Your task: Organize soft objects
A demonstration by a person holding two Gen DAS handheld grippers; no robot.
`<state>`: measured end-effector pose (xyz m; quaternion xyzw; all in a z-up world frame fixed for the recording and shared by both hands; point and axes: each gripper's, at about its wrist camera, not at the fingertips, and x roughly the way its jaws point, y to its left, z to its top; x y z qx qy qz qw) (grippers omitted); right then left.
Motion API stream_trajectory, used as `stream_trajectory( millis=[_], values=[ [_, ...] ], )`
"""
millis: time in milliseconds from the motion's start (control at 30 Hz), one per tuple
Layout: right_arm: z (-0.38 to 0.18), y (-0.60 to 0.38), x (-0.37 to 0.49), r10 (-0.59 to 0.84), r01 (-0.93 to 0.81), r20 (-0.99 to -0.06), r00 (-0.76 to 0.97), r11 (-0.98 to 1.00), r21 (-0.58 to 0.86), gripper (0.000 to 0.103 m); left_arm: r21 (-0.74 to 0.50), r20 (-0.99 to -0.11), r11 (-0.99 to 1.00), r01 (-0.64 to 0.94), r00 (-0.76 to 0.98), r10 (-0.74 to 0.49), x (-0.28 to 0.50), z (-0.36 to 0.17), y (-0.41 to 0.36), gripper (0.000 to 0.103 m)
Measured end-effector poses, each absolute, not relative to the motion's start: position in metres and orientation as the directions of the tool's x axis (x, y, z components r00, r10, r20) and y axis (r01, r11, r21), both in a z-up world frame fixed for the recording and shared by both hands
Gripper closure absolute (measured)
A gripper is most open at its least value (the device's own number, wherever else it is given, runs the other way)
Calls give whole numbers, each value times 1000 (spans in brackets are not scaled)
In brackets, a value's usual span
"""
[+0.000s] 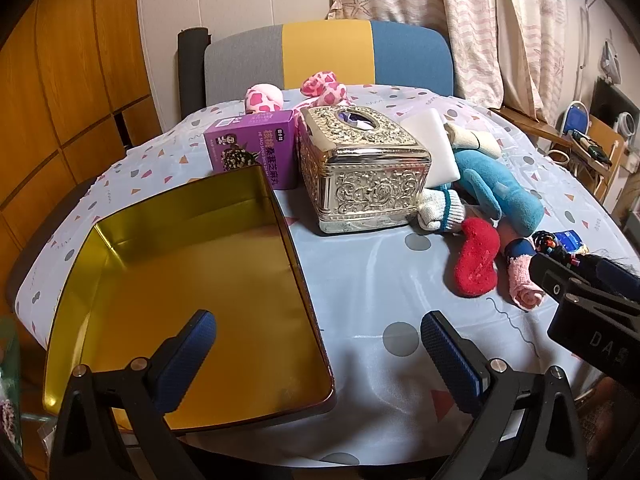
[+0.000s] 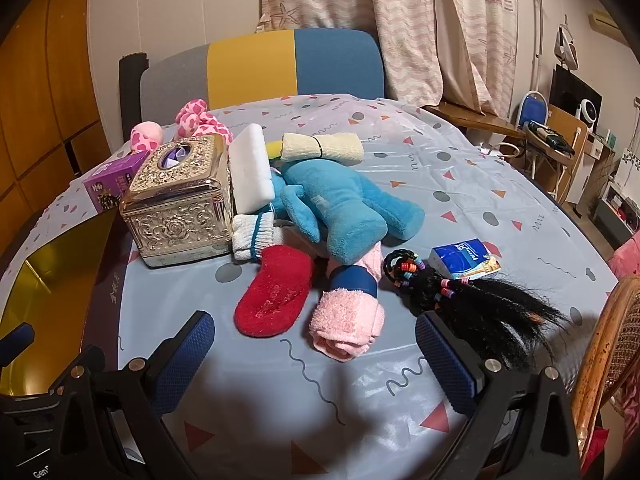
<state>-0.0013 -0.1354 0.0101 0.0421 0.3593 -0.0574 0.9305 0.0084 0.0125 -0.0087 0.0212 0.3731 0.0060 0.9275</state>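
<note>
Nothing looks sorted yet: the shallow gold metal tin [image 1: 192,280] on the worktop [image 1: 380,304] holds nothing. The fuzzy red sock [image 2: 276,292], rolled pink towel [image 2: 346,326] and blue plush toy [image 2: 344,208] lie heaped beside it. Left tongs [image 1: 320,354] and right tongs [image 2: 316,354] are both spread, gripping nothing.

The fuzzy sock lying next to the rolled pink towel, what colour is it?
The sock is plain bright red, clearest in the right wrist view.
</note>
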Motion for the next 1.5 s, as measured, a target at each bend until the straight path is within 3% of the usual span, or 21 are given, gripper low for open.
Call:
stream_trajectory(
  millis=[633,767,867,1133,1300,1433,1500],
  values=[
    [12,-153,0,-88,167,-666,741,984,55,1,76,-704,995,67,711,5,12,-9,-3,0],
    [20,-169,2,-111,199,-656,747,978,62,1,2,-723,985,173,680,-118,20,-9,-11,0],
    [30,-189,2,-125,237,-646,753,967,90,1,-151,-756,951,271,588,-287,36,-11,-18,0],
    [56,-247,-5,-188,338,-608,772,930,142,0,-188,-793,923,335,503,-344,73,-20,-59,1],
    [55,-269,-9,-212,378,-614,760,914,151,0,-198,-834,924,327,440,-334,105,-36,-76,16],
    [46,-279,-7,-205,388,-636,744,907,162,0,-158,-835,921,355,449,-317,121,-42,-92,17],
    [45,-286,-6,-166,379,-648,743,903,203,0,-139,-842,918,371,443,-307,131,-48,-101,24]
  ],
)
